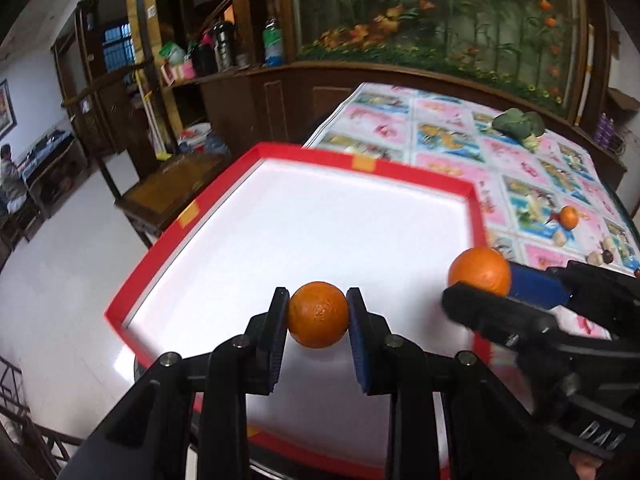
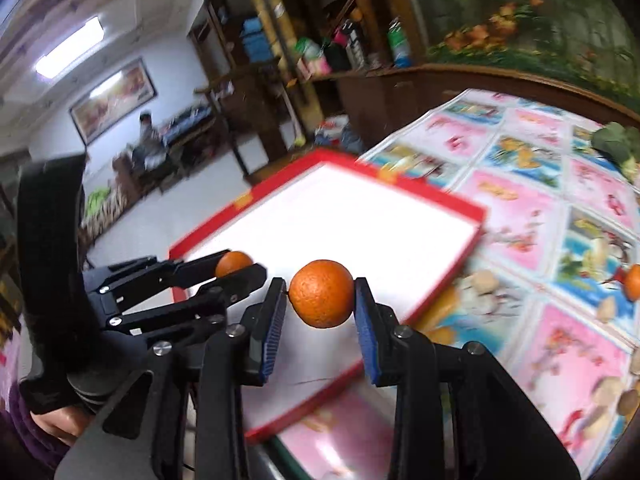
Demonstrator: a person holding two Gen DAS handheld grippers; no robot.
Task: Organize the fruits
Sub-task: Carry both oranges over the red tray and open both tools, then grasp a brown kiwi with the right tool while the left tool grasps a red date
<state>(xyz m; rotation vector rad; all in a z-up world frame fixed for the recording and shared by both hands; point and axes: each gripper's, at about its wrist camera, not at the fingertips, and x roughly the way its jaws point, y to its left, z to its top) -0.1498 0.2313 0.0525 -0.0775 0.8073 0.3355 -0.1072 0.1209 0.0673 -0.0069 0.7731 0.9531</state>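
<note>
My left gripper (image 1: 319, 314) is shut on an orange (image 1: 319, 312) and holds it above the near part of a red-rimmed white tray (image 1: 120, 312). My right gripper (image 2: 321, 296) is shut on a second orange (image 2: 321, 292) above the tray's (image 2: 452, 200) right side. In the left wrist view the right gripper (image 1: 480, 280) and its orange (image 1: 480, 270) show at the tray's right edge. In the right wrist view the left gripper (image 2: 236, 266) and its orange (image 2: 232, 262) show at the left. A third orange (image 1: 569, 216) lies on the tablecloth to the right.
The table has a pink and blue picture cloth (image 1: 440, 128). A green leafy vegetable (image 1: 518, 122) lies at its far side. Small pale nuts or roots (image 2: 484, 282) lie on the cloth right of the tray. A wooden cabinet (image 1: 248, 92) and a low wooden stool (image 1: 168, 188) stand beyond.
</note>
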